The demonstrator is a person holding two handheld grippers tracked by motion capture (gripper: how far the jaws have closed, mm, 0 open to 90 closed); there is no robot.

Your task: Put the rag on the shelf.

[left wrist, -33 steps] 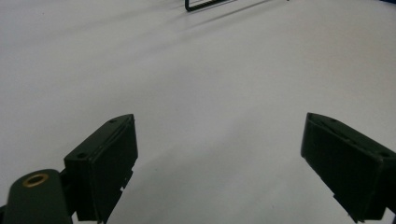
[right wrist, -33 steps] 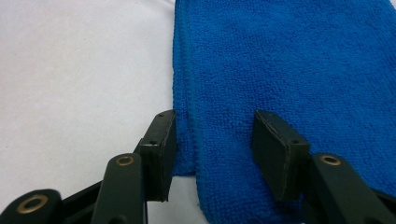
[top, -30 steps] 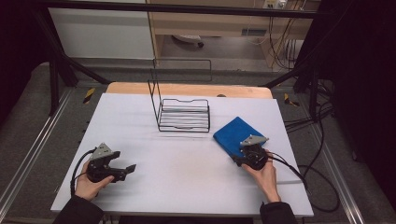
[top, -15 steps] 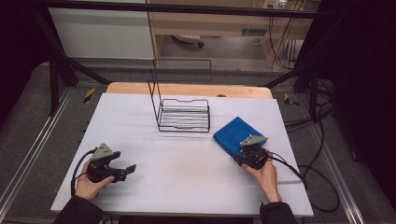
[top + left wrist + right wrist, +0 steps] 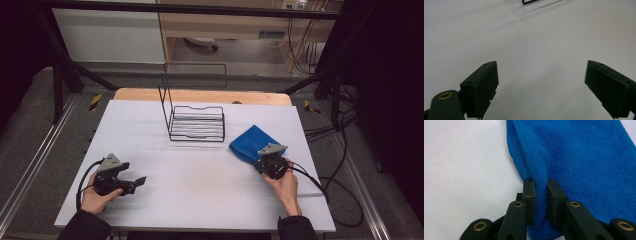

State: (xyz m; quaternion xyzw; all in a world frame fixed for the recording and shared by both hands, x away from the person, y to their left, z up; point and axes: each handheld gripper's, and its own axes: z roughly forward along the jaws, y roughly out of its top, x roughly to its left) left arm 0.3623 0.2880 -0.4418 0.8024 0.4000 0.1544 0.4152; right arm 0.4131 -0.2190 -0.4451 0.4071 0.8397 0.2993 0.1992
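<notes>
Scene: a person seated at a white counter (image 5: 200,185) works with a hand-held gripper in each hand, seen from a fixed camera above.

Right hand-held gripper (image 5: 270,161): its jaws have just been closing and now pinch a raised fold of the blue cloth (image 5: 251,142). In the right gripper view the right hand-held gripper (image 5: 541,192) has both pads pressed against the ridge of towelling bunched between them.

Blue cloth: lies folded on the right half of the counter, just right of the wire rack (image 5: 196,125) and apart from it. Its near corner sits in the right gripper's jaws; the rest lies flat on the counter. In the right gripper view the blue cloth (image 5: 579,157) runs up and away from the jaws, with its stitched edge curving along the left side.

Left hand-held gripper (image 5: 136,182): rests low at the near left of the counter, well apart from cloth and rack. In the left gripper view the left hand-held gripper (image 5: 541,85) has its jaws spread wide with bare counter between them.

Wire rack: black, stands upright near the middle of the counter's far side, with a tall loop rising at its left end.

Hands: the right hand (image 5: 285,187) holds its gripper from behind; the left hand (image 5: 95,200) wraps the other's body.
</notes>
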